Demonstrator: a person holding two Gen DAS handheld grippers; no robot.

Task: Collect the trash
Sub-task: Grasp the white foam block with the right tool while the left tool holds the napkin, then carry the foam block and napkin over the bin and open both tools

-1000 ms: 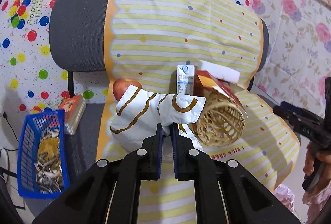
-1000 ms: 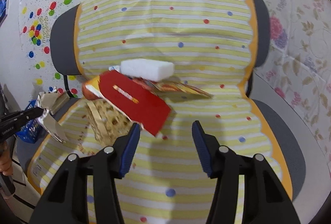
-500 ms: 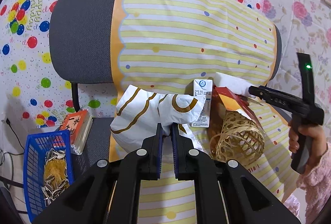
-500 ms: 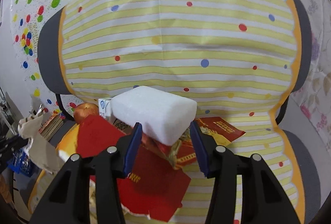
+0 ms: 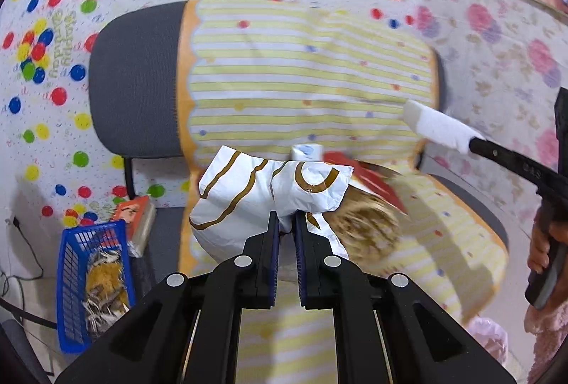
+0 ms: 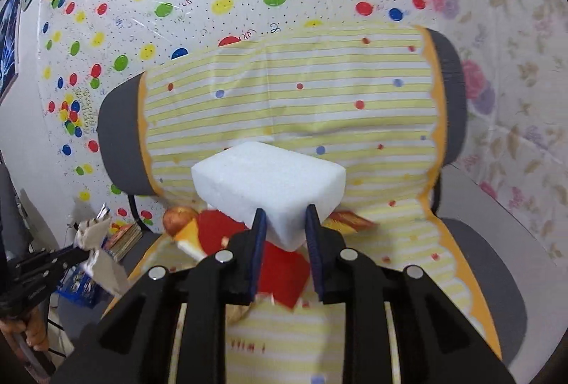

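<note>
Left claw pinching white wrapper, right claw just closed on foam block, apple behind.

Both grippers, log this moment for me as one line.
left gripper: shut on crumpled paper bag | right gripper: just closed on white foam block, lifted | blue basket: beside chair

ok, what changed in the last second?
The right claw moved in, has just been closing on the white foam block, and lifted it off the red packet. The left claw kept its grip on the crumpled paper bag.
</note>
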